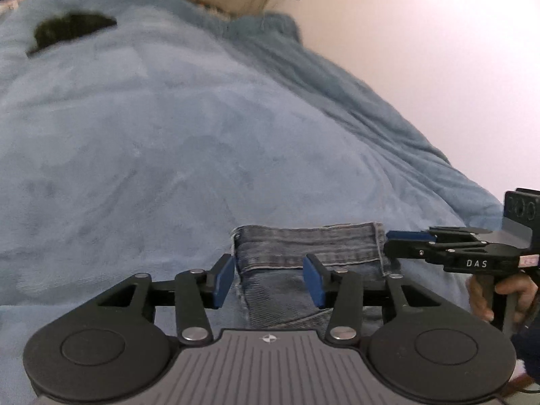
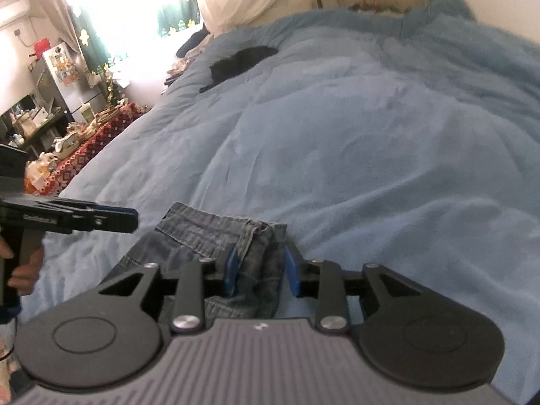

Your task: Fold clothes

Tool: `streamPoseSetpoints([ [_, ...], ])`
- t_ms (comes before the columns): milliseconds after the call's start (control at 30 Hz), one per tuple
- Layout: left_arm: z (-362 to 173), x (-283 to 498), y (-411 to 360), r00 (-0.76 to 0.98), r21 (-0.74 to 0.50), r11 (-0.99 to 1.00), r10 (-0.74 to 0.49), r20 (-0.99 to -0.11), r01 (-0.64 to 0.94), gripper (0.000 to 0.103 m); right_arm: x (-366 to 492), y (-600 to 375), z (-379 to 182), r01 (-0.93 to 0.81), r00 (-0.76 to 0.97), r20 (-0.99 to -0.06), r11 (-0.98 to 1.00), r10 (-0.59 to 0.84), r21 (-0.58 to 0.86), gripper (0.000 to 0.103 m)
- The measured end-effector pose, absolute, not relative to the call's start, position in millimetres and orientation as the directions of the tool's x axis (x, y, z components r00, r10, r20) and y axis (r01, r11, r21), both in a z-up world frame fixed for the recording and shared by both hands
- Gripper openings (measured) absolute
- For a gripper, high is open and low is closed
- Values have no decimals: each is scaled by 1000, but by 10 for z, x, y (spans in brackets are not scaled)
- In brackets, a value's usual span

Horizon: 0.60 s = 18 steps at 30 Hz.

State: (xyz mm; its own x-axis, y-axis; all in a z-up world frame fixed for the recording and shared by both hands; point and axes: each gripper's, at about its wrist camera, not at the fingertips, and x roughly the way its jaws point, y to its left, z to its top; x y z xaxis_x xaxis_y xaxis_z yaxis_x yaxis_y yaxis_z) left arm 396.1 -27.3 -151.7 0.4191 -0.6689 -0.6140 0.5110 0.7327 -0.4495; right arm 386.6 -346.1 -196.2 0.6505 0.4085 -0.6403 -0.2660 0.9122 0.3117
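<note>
A pair of blue denim jeans (image 1: pixel 303 246) lies on a light blue blanket (image 1: pixel 168 135) at the near edge of the bed. My left gripper (image 1: pixel 268 281) is open, and the left edge of the denim sits between its blue pads (image 1: pixel 222 281). In the right wrist view the jeans (image 2: pixel 202 236) are bunched into an upright fold, and my right gripper (image 2: pixel 261 271) is shut on that fold. The left gripper (image 2: pixel 114 219) shows side-on above the denim's left corner. The right gripper (image 1: pixel 405 236) shows side-on at the denim's right corner, with a hand (image 1: pixel 499 293) on its grip.
A black garment (image 2: pixel 243 59) lies far up the blanket (image 2: pixel 371 135). A pale wall (image 1: pixel 438 67) borders the bed on the right. Left of the bed stand a cluttered table with a red patterned cloth (image 2: pixel 87 148), a fridge (image 2: pixel 57 74) and a bright curtained window (image 2: pixel 135 0).
</note>
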Motion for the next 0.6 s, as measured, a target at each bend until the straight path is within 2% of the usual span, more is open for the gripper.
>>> streamPoseSetpoints([
  [200,-1666,4157,-248,324,-521,668,-728,-604,531,45,4127,-3512,-2123,-262,609,-638,879,472,399,47],
  [233,-1675,4166,-249,318,-529,662,-734,-600,530,45,4153,-3521,-2144,-259,606,-632,871,483,417,44],
  [267,-1684,4175,-249,313,-537,656,-740,-596,529,44,4166,-3523,-2151,-260,607,-626,867,490,426,26],
  [300,-1694,4185,-250,307,-545,651,-745,-592,529,42,4171,-3504,-2150,-261,607,-625,867,490,425,24],
  [333,-1703,4194,-250,301,-553,645,-751,-587,528,38,4147,-3483,-2130,-267,612,-625,871,484,413,23],
  [367,-1712,4203,-251,296,-561,638,-757,-583,527,26,4108,-3466,-2101,-276,619,-624,876,477,396,22],
  [433,-1730,4222,-251,285,-577,626,-768,-574,524,19,4045,-3404,-2026,-301,634,-616,883,467,359,20],
  [500,-1643,4148,-233,303,-568,622,-772,-558,539,15,3973,-3346,-1921,-329,648,-603,885,466,330,19],
  [600,-1364,3955,-166,346,-546,611,-785,-514,574,14,3801,-3284,-1722,-362,672,-577,886,463,290,19],
])
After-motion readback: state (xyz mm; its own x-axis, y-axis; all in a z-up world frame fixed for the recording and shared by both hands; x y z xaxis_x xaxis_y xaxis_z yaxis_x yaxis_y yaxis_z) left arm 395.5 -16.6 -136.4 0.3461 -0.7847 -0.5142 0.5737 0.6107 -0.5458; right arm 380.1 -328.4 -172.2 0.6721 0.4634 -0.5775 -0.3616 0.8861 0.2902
